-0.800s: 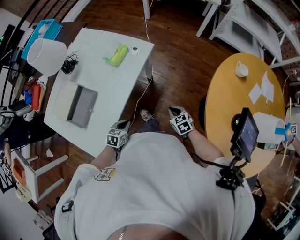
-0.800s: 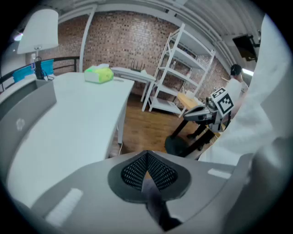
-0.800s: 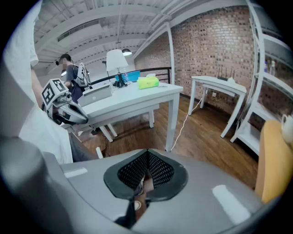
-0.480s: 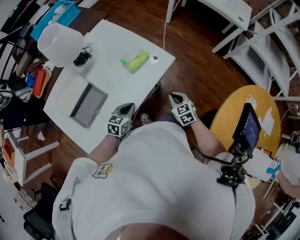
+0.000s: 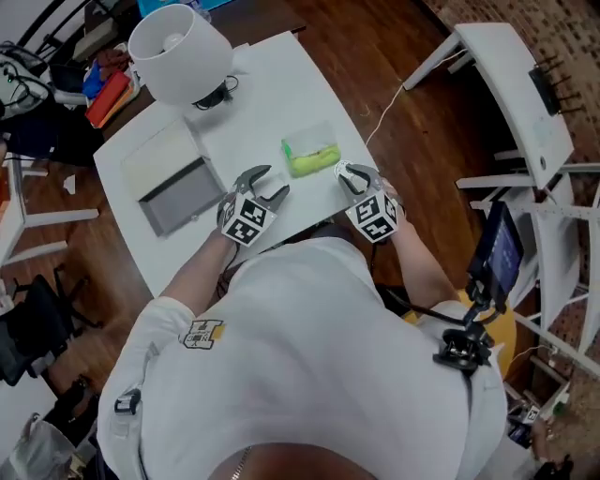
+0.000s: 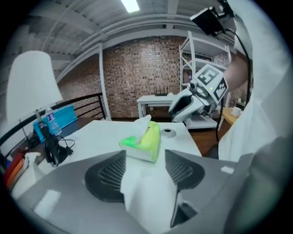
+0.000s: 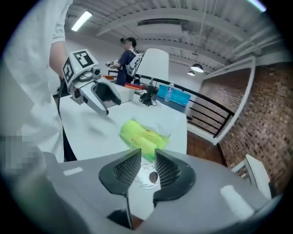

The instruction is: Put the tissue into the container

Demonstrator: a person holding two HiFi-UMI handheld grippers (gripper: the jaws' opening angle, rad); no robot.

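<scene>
Green tissue pack [image 5: 311, 157] lies on white table [image 5: 272, 84], one tissue [image 6: 143, 122] sticking up from its top. Left gripper [image 5: 270, 181] just beside the pack: jaws moderately apart, empty. Right gripper [image 5: 349, 172] near the pack's other side: jaws narrowly apart, nothing gripped. Grey container [image 5: 180, 194] sits past the left gripper, apart from the pack.

Looks like a loft-type lab/studio workspace, prob. not a home: red-brown brick wall [image 6: 142, 73], exposed white ceiling beams [image 6: 137, 27] w/ fluorescent strip light [image 6: 130, 4], black metal railing [image 7: 203, 116], white metal shelf rack [image 6: 189, 64], dark wood plank floor [image 5: 375, 56], plain white rectangular table [image 5: 272, 103].
</scene>
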